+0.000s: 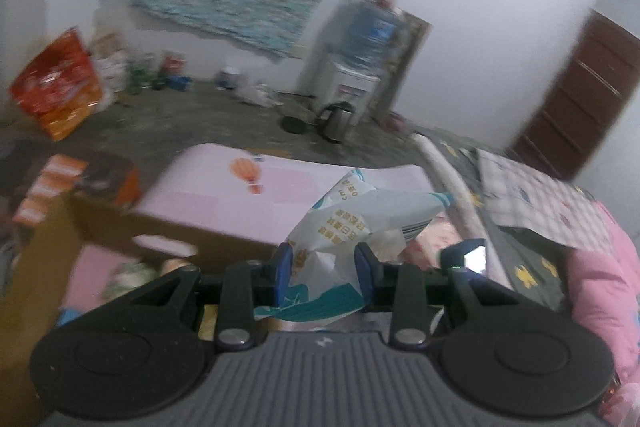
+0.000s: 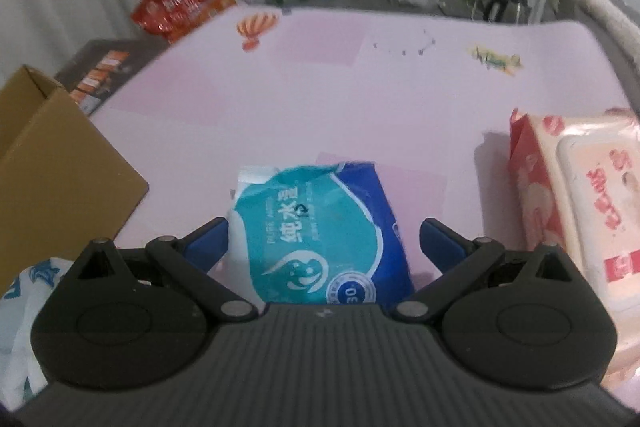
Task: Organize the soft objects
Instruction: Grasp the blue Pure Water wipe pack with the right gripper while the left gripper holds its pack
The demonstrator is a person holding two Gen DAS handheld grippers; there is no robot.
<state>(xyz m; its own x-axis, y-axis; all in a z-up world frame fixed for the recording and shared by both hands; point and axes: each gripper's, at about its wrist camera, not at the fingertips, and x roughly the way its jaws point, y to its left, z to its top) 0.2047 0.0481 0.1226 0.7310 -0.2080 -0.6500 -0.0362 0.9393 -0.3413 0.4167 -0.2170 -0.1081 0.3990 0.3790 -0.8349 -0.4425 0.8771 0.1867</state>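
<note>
Judging by how things lie, the sorting is partly under way. The left gripper (image 1: pixel 323 269) is clamped on a crumpled white packet (image 1: pixel 352 223) and holds it in the air above the pink mat (image 1: pixel 224 195), beside the open cardboard box (image 1: pixel 52 251). Something soft shows inside the box, too blurred to name. In the right wrist view the right gripper (image 2: pixel 324 241) has its jaws wide apart around a blue and teal pack of wipes (image 2: pixel 316 227) lying flat on the pink mat (image 2: pixel 320 87); the left finger looks close to or touching the pack's edge and the right one stands clear, so nothing is gripped there yet. A pink pack of wet wipes (image 2: pixel 576 211) with a hard flip lid lies near the right edge of the mat, apparently not yet dealt with, and the cardboard box (image 2: pixel 60 163) stands at the left. What is left, I would say: dropping the held packet, then the two packs on the mat. As for writing, the blue pack carries large Chinese characters, a small "PURE" line, a cartoon elephant badge and "30" in a circle. The held packet shows orange Chinese print and a barcode, too smeared to read. The pink pack bears red Chinese characters.
</note>
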